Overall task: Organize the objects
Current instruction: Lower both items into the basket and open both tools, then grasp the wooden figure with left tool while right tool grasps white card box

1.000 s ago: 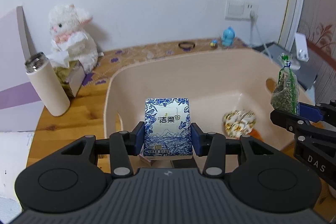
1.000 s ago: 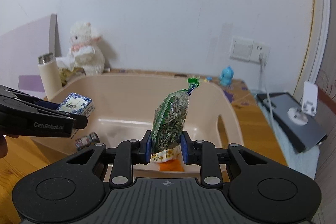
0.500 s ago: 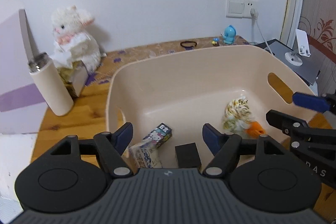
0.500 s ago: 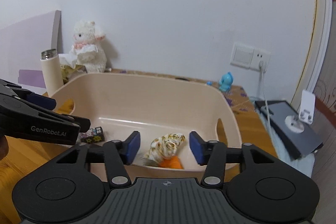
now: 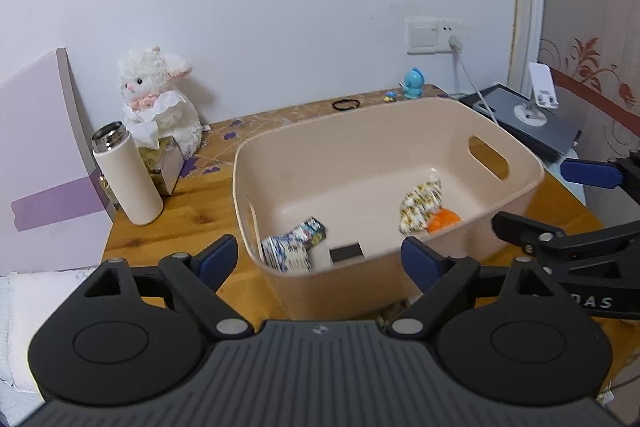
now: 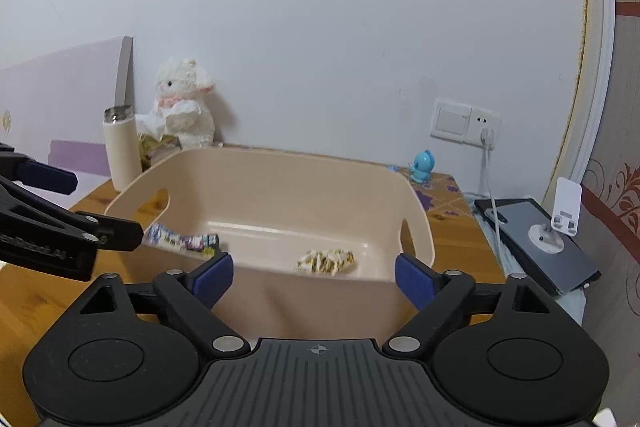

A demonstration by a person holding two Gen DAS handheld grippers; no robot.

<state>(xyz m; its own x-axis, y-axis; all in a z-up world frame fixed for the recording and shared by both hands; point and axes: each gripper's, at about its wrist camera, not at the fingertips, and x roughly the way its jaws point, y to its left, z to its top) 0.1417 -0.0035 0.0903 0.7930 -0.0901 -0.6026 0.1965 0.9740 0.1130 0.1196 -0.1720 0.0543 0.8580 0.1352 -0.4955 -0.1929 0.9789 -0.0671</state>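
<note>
A beige plastic bin (image 5: 516, 211) (image 6: 420, 227) stands on the wooden table. Inside it lie a blue-and-white tissue pack (image 5: 286, 253) (image 6: 164, 237), a small patterned carton (image 5: 312, 233), a black block (image 5: 346, 253), a yellow-patterned packet (image 5: 420, 201) (image 6: 326, 261) and an orange item (image 5: 442, 219). My left gripper (image 5: 320, 261) is open and empty, just in front of the bin's near wall. My right gripper (image 6: 310, 277) is open and empty, in front of the bin's right end. The green packet is hidden from view.
A cream thermos (image 5: 128, 175) (image 6: 120, 151), a tissue box (image 5: 162, 163) and a white plush lamb (image 5: 160, 99) (image 6: 184, 103) stand at the back left. A blue figurine (image 5: 414, 83), a black hair tie (image 5: 346, 104) and a tablet with a phone stand (image 5: 536, 107) lie at the back right.
Both grippers opened and let go: the tissue pack and the green packet dropped into the bin. Both grippers then pulled back from over the bin to in front of it.
</note>
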